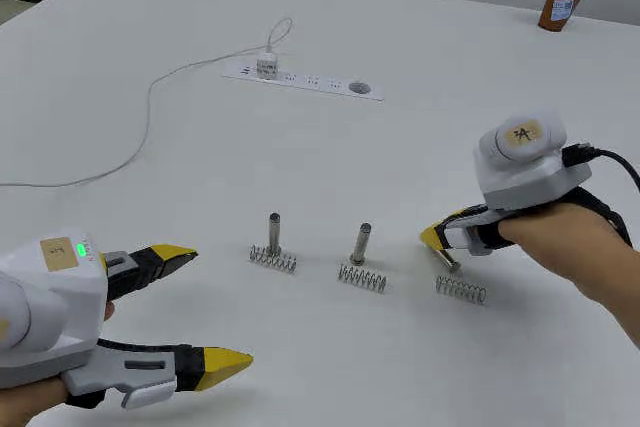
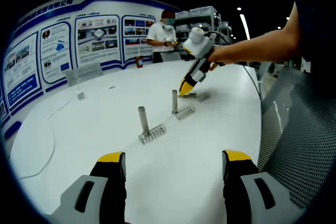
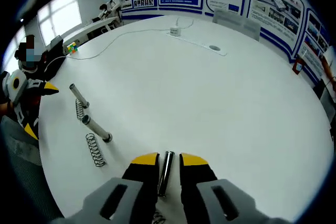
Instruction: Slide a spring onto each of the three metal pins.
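At frame right, the right hand-held gripper pinches the third metal pin; next, the wide-open left hand-held gripper should bring its spring.

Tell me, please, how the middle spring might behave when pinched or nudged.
The middle spring is thin open coil, so it probably squashes under a firm pinch. Lying sideways on the smooth table, it may roll if nudged.

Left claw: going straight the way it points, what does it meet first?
Probably the nearest spring, lying at the foot of the nearest upright pin, a little left of the open left claw's centreline. Before that only bare table; depth is unclear.
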Action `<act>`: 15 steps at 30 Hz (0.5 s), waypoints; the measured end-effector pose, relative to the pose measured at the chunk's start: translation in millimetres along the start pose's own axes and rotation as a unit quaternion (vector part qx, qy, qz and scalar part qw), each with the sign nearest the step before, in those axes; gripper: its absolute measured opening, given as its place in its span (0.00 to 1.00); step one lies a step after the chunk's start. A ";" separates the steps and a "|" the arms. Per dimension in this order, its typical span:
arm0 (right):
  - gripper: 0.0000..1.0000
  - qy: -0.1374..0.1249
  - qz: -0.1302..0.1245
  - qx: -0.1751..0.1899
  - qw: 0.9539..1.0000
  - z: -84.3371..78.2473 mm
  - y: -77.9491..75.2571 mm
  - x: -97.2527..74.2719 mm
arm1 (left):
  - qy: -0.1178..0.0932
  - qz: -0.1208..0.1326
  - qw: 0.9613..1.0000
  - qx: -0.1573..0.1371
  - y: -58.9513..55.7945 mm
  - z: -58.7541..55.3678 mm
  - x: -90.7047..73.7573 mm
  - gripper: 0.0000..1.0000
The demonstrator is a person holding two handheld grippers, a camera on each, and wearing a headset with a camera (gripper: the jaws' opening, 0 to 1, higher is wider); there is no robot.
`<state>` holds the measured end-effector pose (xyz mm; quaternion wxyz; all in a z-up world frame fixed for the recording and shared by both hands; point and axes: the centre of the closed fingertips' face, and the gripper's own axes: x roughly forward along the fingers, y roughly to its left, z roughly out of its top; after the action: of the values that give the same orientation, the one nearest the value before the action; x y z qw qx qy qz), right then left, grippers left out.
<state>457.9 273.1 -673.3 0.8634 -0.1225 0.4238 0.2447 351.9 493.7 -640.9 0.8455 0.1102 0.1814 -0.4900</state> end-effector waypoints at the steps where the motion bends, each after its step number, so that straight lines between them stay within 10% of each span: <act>1: 0.16 0.003 -0.002 0.002 1.000 -0.3 -0.2 1.5 | -0.001 0.000 1.000 -0.001 -0.2 0.0 0.2 0.77; 15: 0.11 0.029 -0.011 0.020 0.999 -5.6 -0.4 6.8 | -0.002 0.000 1.000 -0.003 1.2 -0.8 -0.6 0.76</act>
<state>457.9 272.7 -682.1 0.8558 -0.1171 0.4519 0.2229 352.5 495.0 -641.5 0.8460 0.1072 0.1813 -0.4898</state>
